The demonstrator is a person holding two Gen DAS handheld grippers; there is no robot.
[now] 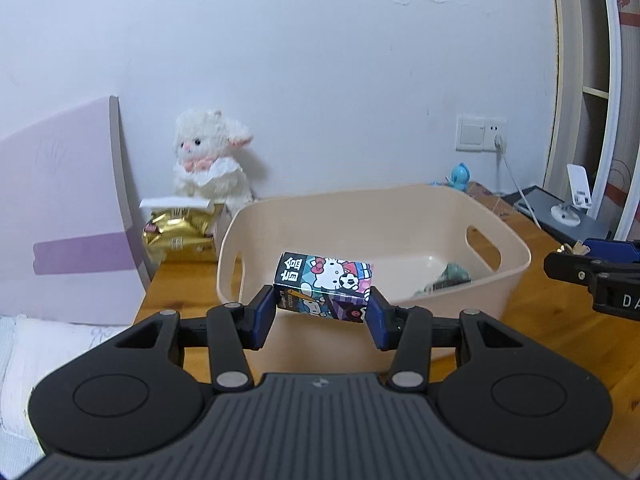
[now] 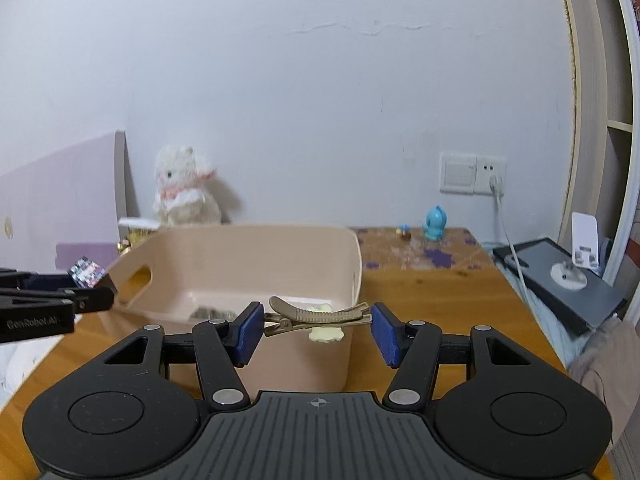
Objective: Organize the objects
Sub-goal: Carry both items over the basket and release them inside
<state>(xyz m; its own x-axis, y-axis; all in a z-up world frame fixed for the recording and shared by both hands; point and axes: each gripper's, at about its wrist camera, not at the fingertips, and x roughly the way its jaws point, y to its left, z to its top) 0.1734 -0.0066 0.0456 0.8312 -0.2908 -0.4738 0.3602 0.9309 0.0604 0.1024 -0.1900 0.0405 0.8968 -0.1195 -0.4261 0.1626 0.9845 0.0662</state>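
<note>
Over beige bin [image 1: 512, 264], L gripper [image 1: 324, 304] clamps cartoon box [image 1: 325, 286], R gripper [image 2: 318, 326] hair clip [image 2: 316, 314].

A white plush lamb [image 1: 210, 158] against the wall — a gold packet [image 1: 180, 236] below, blue figurine [image 1: 460, 176] far right.

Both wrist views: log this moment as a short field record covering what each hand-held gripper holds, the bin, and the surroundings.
left hand-held gripper: shut on the cartoon-print carton, held lengthwise at the bin's near rim
right hand-held gripper: shut on the tan hair clip, gripped end to end near the bin's corner
beige bin: on the wooden table; something dark lies inside, unclear what
background: white plush toy, gold packet, blue figurine
</note>
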